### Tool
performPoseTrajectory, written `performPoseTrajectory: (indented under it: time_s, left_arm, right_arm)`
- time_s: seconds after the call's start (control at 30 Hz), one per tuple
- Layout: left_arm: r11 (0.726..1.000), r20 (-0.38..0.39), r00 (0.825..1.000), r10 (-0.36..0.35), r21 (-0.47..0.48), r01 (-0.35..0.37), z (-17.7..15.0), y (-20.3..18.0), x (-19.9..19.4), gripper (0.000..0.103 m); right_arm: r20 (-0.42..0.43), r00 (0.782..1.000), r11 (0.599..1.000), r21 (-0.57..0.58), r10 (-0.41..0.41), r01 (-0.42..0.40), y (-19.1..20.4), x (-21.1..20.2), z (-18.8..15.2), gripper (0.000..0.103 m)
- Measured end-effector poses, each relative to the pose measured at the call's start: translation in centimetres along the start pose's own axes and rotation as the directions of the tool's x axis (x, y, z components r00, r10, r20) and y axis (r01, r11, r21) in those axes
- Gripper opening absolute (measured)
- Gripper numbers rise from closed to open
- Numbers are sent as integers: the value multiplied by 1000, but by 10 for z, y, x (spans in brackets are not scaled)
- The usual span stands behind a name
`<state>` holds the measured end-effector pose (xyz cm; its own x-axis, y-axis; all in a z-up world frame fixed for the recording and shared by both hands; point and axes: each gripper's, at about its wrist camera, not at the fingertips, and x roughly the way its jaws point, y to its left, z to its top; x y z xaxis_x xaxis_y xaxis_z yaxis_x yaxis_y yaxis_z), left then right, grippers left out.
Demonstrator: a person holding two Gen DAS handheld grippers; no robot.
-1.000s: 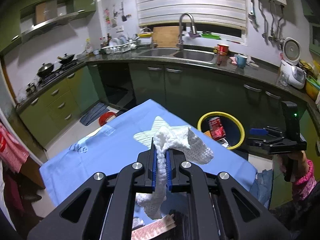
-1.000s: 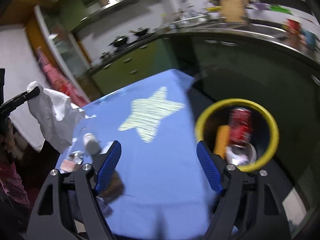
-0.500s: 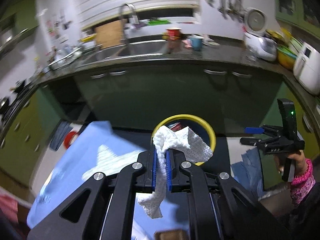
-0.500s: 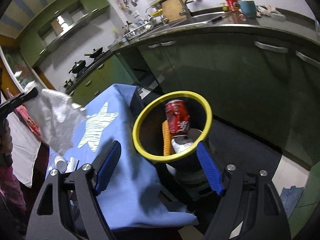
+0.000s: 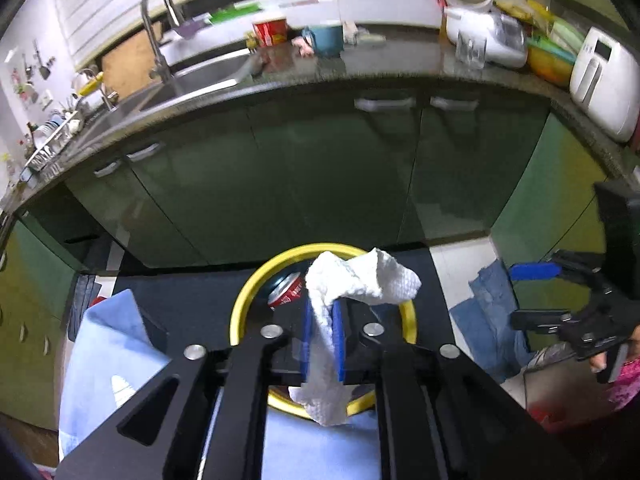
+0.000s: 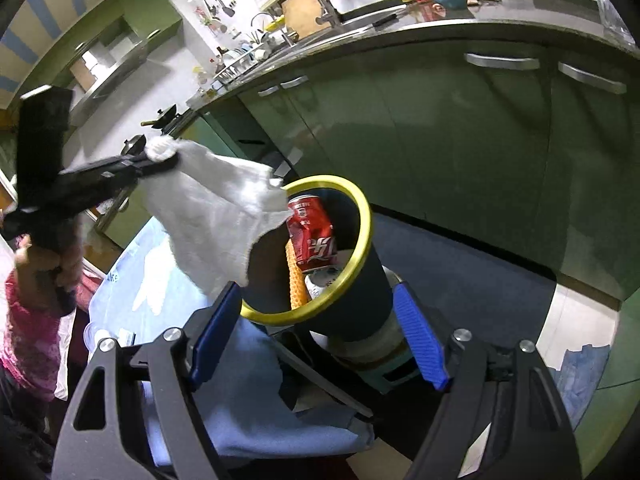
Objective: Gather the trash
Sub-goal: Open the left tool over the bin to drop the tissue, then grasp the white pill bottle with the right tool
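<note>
My left gripper (image 5: 322,304) is shut on a crumpled white paper towel (image 5: 356,280) and holds it right over the dark bin with a yellow rim (image 5: 240,312). In the right wrist view the left gripper (image 6: 160,160) comes in from the left with the towel (image 6: 212,216) hanging at the bin's rim (image 6: 362,236). The bin holds a red soda can (image 6: 312,232), an orange ridged piece (image 6: 296,284) and a white item. My right gripper (image 6: 316,336) is open and empty, its blue pads either side of the bin's lower wall. It shows at the right of the left wrist view (image 5: 536,292).
A blue cloth covers the table (image 6: 132,280) left of the bin, with a small white bottle (image 6: 90,336) on it. Green kitchen cabinets (image 5: 320,176) and a counter with a sink stand behind. A blue rag (image 5: 488,312) lies on the floor at right.
My left gripper has carried the towel from above the table to over the bin. My right gripper has come closer to the bin, which now sits between its pads.
</note>
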<state>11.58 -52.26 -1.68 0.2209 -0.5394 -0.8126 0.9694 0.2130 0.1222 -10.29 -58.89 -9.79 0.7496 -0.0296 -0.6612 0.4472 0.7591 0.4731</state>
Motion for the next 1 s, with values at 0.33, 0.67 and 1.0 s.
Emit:
performPoseTrajectory:
  time_s: [0.33, 0.67, 1.0]
  left_arm:
    - [999, -31, 999, 35, -20, -36, -12, 10, 28, 71]
    - [948, 166, 974, 152, -305, -95, -76, 57, -133, 85]
    - [656, 166, 877, 452, -728, -200, -278, 129, -264, 98]
  right_arm:
    - [-26, 1000, 1000, 3, 14, -14, 0, 11, 0, 76]
    - [-54, 998, 998, -45, 35, -37, 21, 15, 0, 78]
    - [-193, 979, 950, -286, 68, -123, 125, 49, 2, 78]
